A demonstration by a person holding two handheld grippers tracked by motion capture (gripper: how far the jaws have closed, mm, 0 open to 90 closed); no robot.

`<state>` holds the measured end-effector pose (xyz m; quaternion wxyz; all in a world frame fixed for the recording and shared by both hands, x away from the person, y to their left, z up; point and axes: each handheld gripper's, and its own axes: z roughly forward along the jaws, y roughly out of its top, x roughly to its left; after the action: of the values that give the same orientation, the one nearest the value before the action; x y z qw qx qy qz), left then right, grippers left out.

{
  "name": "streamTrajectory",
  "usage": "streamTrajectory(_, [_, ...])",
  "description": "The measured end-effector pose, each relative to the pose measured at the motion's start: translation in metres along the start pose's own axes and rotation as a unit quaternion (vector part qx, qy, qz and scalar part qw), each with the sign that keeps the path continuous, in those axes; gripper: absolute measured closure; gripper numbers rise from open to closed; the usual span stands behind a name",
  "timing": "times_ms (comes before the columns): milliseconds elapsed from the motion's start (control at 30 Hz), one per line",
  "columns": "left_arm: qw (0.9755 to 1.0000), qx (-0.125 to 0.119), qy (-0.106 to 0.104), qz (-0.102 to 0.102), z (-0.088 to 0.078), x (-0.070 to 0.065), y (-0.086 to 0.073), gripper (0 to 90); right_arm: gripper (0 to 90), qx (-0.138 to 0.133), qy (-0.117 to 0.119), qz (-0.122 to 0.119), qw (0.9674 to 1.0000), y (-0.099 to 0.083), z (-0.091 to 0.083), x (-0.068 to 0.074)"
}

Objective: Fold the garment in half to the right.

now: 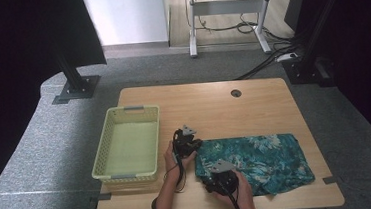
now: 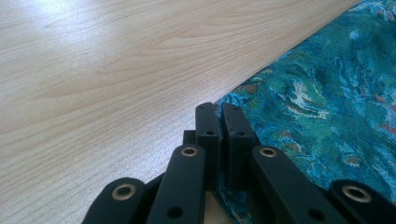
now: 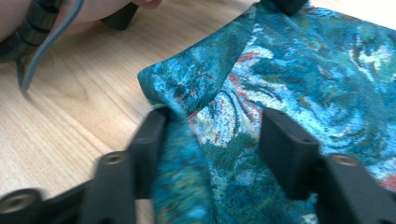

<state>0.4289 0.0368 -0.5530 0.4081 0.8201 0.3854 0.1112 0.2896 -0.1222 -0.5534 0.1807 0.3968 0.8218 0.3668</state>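
Observation:
A teal patterned cloth point(image 1: 263, 158) lies flat on the front right part of the wooden table point(image 1: 213, 102). My left gripper point(image 1: 195, 145) is at the cloth's far left corner. In the left gripper view it point(image 2: 220, 114) is shut on that edge of the cloth point(image 2: 327, 93), with fabric showing between the jaws. My right gripper point(image 1: 211, 179) is at the near left corner. There it point(image 3: 217, 123) stands open, its jaws apart over the cloth point(image 3: 303, 70); the left fingertip point(image 3: 152, 130) touches a raised fold of the corner.
A pale yellow-green basket point(image 1: 107, 140) with nothing in it stands at the table's left. A cable hole point(image 1: 236, 93) is at the back of the table. The person's other hand and cable point(image 3: 42, 28) are close by at the top left of the right gripper view.

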Motion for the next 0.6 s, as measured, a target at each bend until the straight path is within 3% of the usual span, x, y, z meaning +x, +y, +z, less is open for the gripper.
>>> streamTrajectory(133, [1.0,0.0,-0.001,0.0,0.0,0.0004,0.0,86.7,66.4,0.003,-0.004,0.0,1.0,0.0006,-0.0017,-0.0011])
streamTrajectory(267, [1.0,0.0,-0.002,-0.002,0.0,0.0009,0.0001,86.7,76.9,0.004,-0.015,-0.004,0.9999,0.0002,-0.0028,-0.0004])
streamTrajectory(400, [1.0,0.0,-0.006,-0.007,0.0,0.0021,0.0001,86.7,81.4,0.007,-0.022,-0.014,0.9996,0.0008,-0.0033,0.0011])
streamTrajectory(600, [0.9998,0.0,-0.012,-0.014,-0.0001,0.0037,0.0001,87.2,82.8,0.005,-0.018,-0.011,0.9998,0.0003,-0.0043,-0.0003])
